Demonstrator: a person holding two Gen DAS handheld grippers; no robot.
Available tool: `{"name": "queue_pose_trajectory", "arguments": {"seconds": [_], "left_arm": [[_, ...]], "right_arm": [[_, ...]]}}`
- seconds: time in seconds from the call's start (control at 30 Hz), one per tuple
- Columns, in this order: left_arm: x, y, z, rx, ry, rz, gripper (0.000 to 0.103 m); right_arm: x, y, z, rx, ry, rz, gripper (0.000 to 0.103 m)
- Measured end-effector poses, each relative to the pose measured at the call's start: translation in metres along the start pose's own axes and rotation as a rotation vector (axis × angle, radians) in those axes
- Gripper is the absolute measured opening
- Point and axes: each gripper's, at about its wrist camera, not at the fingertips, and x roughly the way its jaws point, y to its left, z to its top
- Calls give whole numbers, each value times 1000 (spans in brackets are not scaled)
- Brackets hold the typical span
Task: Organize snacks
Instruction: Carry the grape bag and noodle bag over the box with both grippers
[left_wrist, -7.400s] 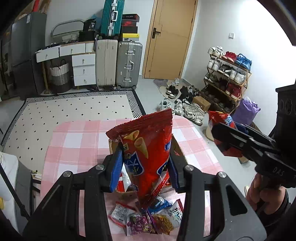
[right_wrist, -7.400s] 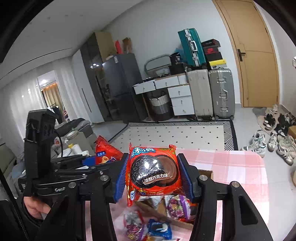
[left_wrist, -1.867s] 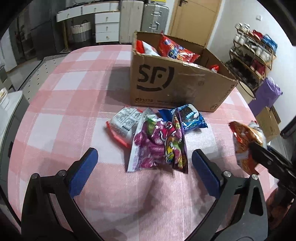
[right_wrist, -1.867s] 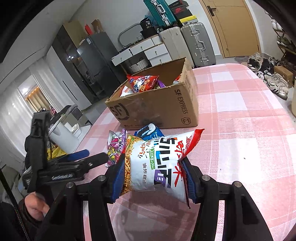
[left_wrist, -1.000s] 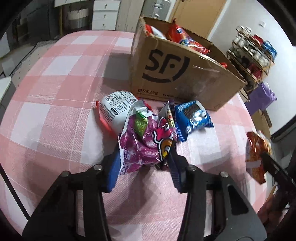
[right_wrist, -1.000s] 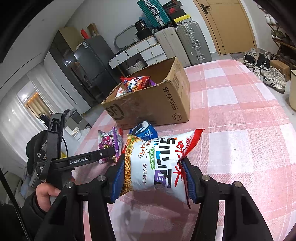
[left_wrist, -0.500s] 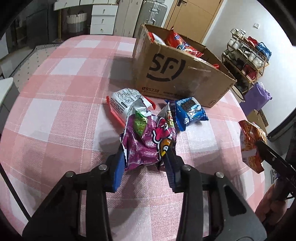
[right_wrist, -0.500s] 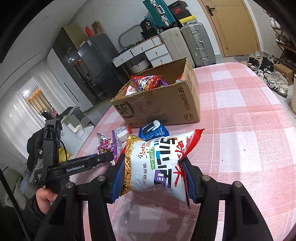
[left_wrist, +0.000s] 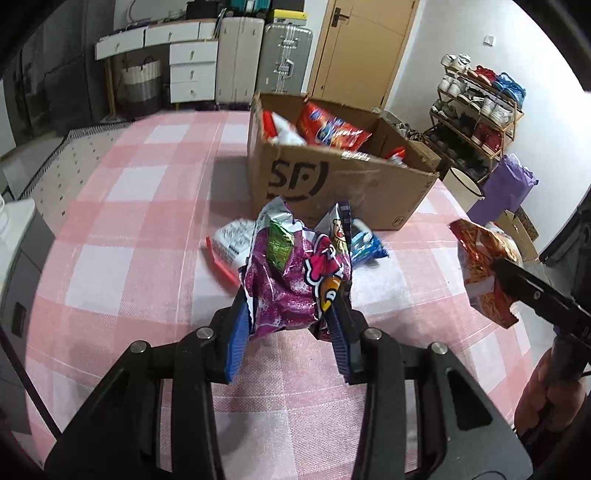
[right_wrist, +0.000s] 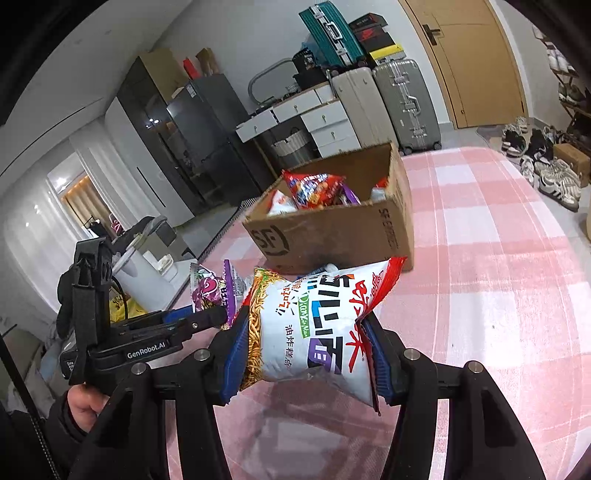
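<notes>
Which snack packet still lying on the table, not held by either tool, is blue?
The small blue cookie packet, lying in front of the cardboard box. Its neighbour on the table is a white packet with a red edge.

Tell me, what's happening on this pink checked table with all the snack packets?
A person is sorting snacks with a claw in each hand. The left claw is shut on a purple snack bag, lifted off the table. The right claw is clamped on a white noodle packet. The cardboard box ahead already holds several packets. A white packet and a blue packet lie in front of it.
</notes>
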Motion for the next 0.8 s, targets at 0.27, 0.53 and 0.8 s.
{"name": "queue_pose_trajectory", "arguments": {"seconds": [0.27,0.53,0.8], "left_arm": [[-31,-11,22,47,-55,1,36],[-63,-15,57,99,-88,-31,36],[-86,-29,108,141,-122,-39,36]], "right_arm": [[-10,17,29,-57,-39,26,57],[-18,42,66,-169,-77,12,57],[-20,66,110,-275,-118,-37,57]]}}
